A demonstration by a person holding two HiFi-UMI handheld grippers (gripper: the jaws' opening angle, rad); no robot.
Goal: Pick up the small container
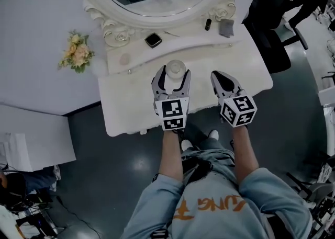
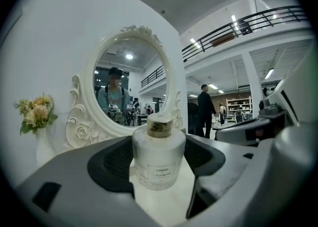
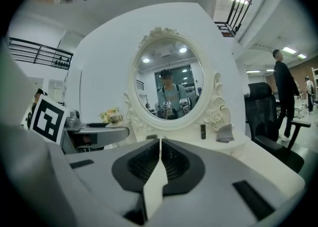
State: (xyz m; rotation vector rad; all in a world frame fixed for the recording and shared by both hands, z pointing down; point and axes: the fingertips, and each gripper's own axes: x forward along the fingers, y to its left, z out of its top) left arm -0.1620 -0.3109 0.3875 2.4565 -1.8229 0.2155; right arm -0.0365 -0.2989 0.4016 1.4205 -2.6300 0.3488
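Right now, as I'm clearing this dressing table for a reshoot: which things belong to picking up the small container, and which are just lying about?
Part of the job:
small container
left gripper, jaws closed on it

Lying about:
flowers
black square case
dark tube
grey cloth
mirror
right gripper, shut and empty
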